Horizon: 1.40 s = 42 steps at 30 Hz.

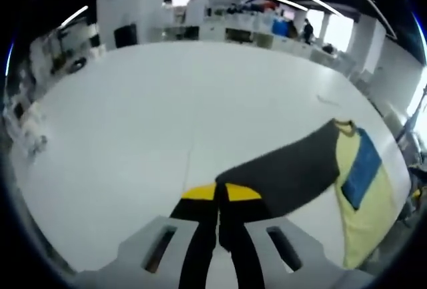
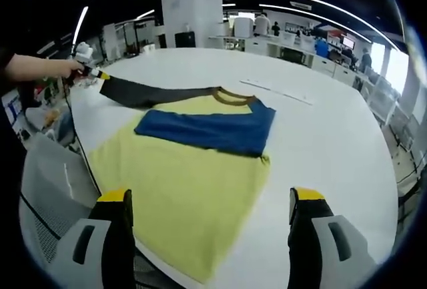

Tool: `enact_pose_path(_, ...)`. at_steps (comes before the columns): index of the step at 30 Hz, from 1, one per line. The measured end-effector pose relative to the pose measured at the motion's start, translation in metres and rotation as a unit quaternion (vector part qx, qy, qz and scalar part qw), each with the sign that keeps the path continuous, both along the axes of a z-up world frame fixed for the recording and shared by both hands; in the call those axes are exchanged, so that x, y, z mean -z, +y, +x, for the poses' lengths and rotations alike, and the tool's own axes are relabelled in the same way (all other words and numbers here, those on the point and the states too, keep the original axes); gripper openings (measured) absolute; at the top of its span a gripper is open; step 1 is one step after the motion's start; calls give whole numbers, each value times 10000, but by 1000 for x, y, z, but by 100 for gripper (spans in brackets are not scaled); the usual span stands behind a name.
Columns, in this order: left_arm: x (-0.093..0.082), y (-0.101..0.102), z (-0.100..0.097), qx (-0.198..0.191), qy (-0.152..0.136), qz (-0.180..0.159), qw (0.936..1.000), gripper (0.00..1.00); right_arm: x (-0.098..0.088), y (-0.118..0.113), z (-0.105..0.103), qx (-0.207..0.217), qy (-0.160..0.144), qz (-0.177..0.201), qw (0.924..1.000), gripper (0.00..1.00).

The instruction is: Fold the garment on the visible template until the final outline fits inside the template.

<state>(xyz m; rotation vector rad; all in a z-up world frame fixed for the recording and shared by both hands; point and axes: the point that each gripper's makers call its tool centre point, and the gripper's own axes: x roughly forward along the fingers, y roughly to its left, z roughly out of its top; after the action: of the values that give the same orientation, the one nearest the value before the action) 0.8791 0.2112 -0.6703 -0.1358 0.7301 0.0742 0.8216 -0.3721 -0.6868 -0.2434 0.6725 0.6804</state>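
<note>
A yellow shirt [image 2: 193, 189] lies flat on the white table [image 2: 320, 135], collar [image 2: 233, 95] toward the far side. Its blue sleeve [image 2: 207, 132] is folded across the chest. The dark grey sleeve [image 2: 150, 94] stretches out to the left, and my left gripper [image 2: 93, 72], held by a person's hand [image 2: 40, 67], has it by the end. In the left gripper view my left gripper [image 1: 220, 192] is shut on the dark sleeve [image 1: 287, 169], which runs right to the yellow body [image 1: 377, 199] and blue sleeve [image 1: 363, 169]. My right gripper [image 2: 211, 197] hovers open over the shirt's hem.
A thin pale strip [image 2: 277, 91] lies on the table beyond the collar. The table edge [image 2: 79, 145] runs along the left of the shirt, with a grey mesh object [image 2: 47, 189] below it. Desks, a white pillar [image 2: 193, 9] and people stand far behind.
</note>
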Motion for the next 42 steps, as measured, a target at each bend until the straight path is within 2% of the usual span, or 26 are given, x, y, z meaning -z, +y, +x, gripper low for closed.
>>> enact_pose_path(2,-7,-4,2,-48,-72,-83,9999,0,0,-3,-1,8,-2,8,10000,96)
enact_pose_path(5,-25,-15,9,-262,-346,-507,9978,0,-1,-8,-2,28,-3,20,10000,96)
enact_pose_path(15,-66,-39,30,-55,-691,-483,9964,0,-2,-20,-2,64,-30,105,9999,96)
enact_pose_path(17,-79,-53,32,15,-844,-529,9950,0,-3,-23,-1,58,-37,106,9999,96)
enact_pose_path(21,-99,-67,32,-28,-1108,-652,9917,0,-4,-30,0,74,-69,135,9999,96)
enact_pose_path(26,-113,-71,31,-104,-1230,-577,9907,0,-4,-36,-2,68,-85,151,9998,95)
enact_pose_path(35,-121,-76,37,-134,-1310,-465,9902,0,-6,-50,-5,105,-106,163,9998,95)
enact_pose_path(36,-127,-77,38,-153,-1345,-391,9900,0,-7,-54,-6,110,-115,155,9998,95)
enact_pose_path(38,-135,-76,40,-105,-1421,-232,9895,0,-8,-57,-6,124,-133,160,9997,95)
enact_pose_path(42,-140,-62,50,-178,-1493,-226,9884,0,-9,-66,-6,158,-160,152,9996,95)
